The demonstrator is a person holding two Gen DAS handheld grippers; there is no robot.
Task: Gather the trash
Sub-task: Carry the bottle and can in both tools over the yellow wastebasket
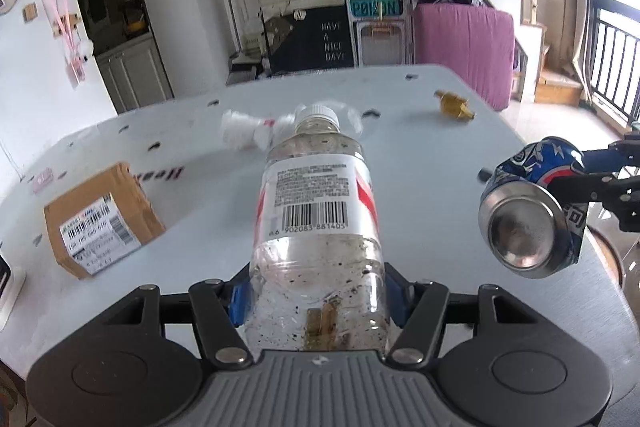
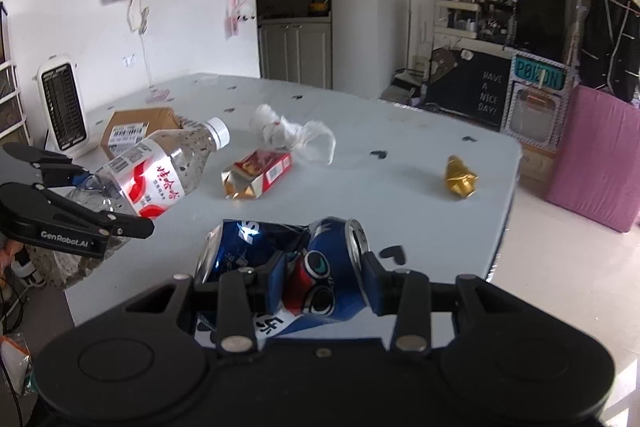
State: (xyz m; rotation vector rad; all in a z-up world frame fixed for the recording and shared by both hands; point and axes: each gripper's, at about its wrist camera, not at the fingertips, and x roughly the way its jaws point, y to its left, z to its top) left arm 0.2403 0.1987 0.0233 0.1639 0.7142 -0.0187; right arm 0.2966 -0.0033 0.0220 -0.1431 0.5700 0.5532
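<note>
My left gripper [image 1: 316,291] is shut on the base of a clear plastic bottle [image 1: 316,211] with a white cap and a red and white label, held off the table with its cap pointing away. In the right wrist view the same bottle [image 2: 160,171] hangs at the left. My right gripper [image 2: 324,283] is shut on a crushed blue can [image 2: 308,267], lifted above the table's near edge. The can [image 1: 528,203] also shows at the right of the left wrist view. On the white table [image 2: 400,195] lie a red and gold packet [image 2: 256,173], crumpled clear plastic [image 2: 288,133] and a gold wrapper [image 2: 460,177].
A cardboard box [image 2: 140,129] with a shipping label sits at the table's far left, next to a white heater [image 2: 64,107]. Beyond the table's right edge stands a pink covered block [image 2: 600,155] on pale floor. Cabinets and shelves line the back wall.
</note>
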